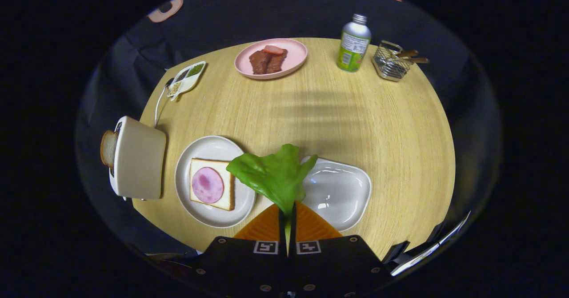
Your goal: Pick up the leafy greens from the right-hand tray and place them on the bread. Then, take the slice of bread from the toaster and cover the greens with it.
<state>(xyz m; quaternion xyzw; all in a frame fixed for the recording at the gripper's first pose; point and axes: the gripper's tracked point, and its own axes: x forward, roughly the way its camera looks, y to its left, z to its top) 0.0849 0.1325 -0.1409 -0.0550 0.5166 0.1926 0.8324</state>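
Observation:
My gripper (287, 212) is shut on the stem of a green lettuce leaf (273, 175), which hangs in the air ahead of the fingers. Beneath and just right of the leaf lies the white right-hand tray (344, 191), bare. Left of the fingers, a round white plate (209, 149) carries a bread slice (227, 187) topped with a pink ham round (207, 185). Further left stands a cream toaster (138, 158) with a slice of bread (107, 148) sticking out of its slot.
At the far side of the round wooden table (320, 111) sit a pink plate of meat (272, 58), a green-labelled bottle (353, 44) and a wire basket (391, 62). A white condiment dish (186, 79) with a spoon lies beyond the toaster.

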